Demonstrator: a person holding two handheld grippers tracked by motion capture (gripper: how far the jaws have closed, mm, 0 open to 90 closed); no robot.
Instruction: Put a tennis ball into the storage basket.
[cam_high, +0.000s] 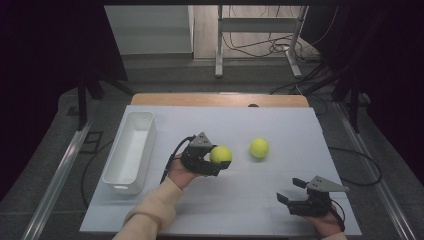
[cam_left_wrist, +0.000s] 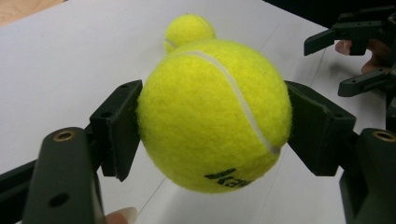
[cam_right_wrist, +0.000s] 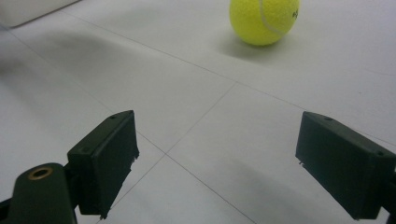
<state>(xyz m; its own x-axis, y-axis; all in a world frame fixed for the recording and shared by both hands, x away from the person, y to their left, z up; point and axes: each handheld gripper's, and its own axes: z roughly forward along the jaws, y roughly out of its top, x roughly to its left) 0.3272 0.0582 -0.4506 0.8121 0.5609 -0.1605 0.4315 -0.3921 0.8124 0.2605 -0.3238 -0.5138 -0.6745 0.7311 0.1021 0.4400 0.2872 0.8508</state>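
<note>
Held tennis ball (cam_left_wrist: 212, 116): fuzzy yellow felt, matt, smooth white rubbery seam, black print. 2nd ball (cam_high: 259, 147) at 3 o'clock of it: same felt. Left tool (cam_left_wrist: 212, 126): matt black plastic, flat pads (cam_left_wrist: 119, 126), brass-look metal inserts. Right tool (cam_right_wrist: 215, 163): same matt black plastic; grey plate on top looks matt. Desk (cam_high: 280, 120): white matt sheet, smooth, thin seam lines; wood edge at 12 o'clock. Bin (cam_high: 131, 151) at 9 o'clock: white plastic, slight gloss. Sleeve (cam_high: 152, 207): cream knit cloth.
</note>
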